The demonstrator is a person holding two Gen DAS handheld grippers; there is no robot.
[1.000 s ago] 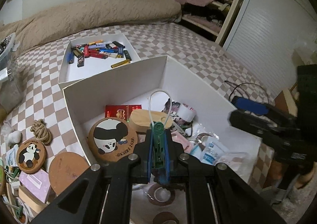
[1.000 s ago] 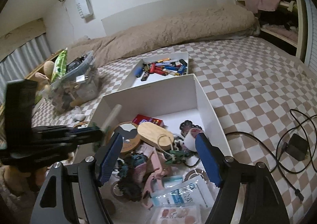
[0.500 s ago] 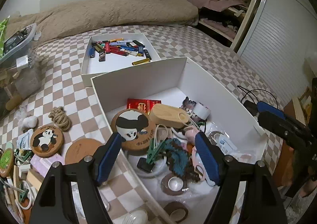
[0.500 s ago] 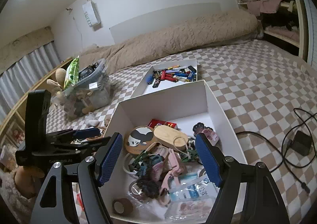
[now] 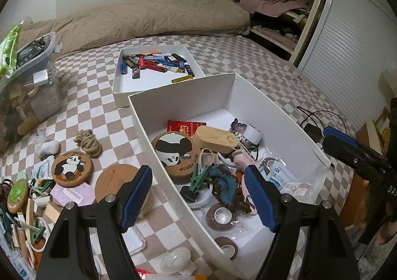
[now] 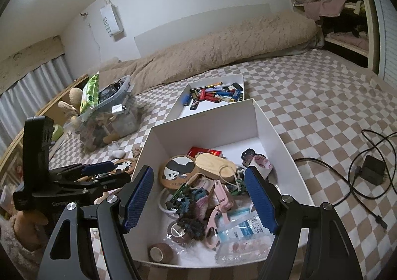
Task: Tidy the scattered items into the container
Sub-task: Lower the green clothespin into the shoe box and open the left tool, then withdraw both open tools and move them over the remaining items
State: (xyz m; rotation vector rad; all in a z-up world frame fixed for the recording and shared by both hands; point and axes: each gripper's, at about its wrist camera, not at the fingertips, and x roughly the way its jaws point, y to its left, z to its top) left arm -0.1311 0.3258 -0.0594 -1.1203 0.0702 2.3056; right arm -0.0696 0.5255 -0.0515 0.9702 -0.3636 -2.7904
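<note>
The big white box [image 5: 183, 96] [image 6: 206, 126] stands on the checkered bed, holding a panda coaster [image 5: 173, 151], a wooden case, tape rolls, packets and a green clip [image 5: 199, 178]. My left gripper [image 5: 197, 168] hangs open over the box's near left wall, nothing between its blue pads. My right gripper [image 6: 198, 168] is open too, above the box's near end, empty. Loose items lie left of the box: a second panda coaster [image 5: 72, 168], a rope knot [image 5: 88, 142], a cork coaster [image 5: 114, 180] and small clutter. Each gripper shows in the other's view: left gripper [image 6: 99, 171], right gripper [image 5: 347, 146].
A shallow white tray [image 5: 119, 81] with several lighters sits behind the box. A clear plastic bin [image 5: 32, 76] stands at far left. A black charger and cable [image 6: 372, 173] lie right of the box. A beige rolled blanket lines the far wall.
My left gripper opened and let go of the green clip, which now lies in the box. It then drew back and up. The right gripper pulled back slightly, still open.
</note>
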